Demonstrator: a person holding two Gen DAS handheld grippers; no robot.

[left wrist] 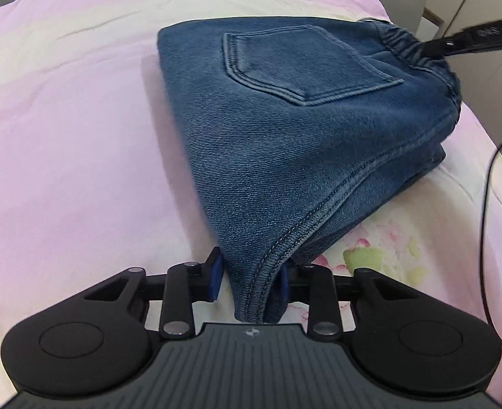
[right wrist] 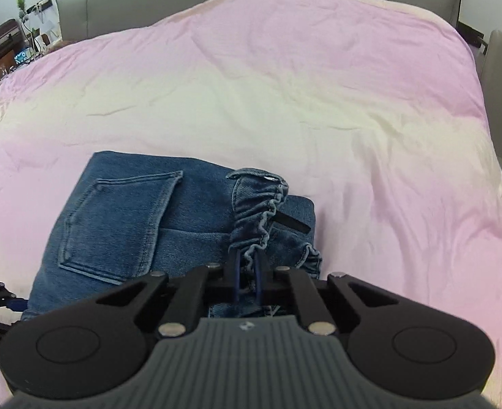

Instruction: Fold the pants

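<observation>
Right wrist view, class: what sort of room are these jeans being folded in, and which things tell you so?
Most likely a bedroom. The folded jeans lie on a wide bed under a pink duvet, a grey padded headboard stands behind it, and a cluttered side table with a small plant sits to one side.

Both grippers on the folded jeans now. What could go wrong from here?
The right gripper pinches only the gathered elastic waistband; on a lift it may stretch or slip out. The left gripper holds one seamed corner of the jeans, so the lower folded layers could sag open onto the pink bedsheet.
</observation>
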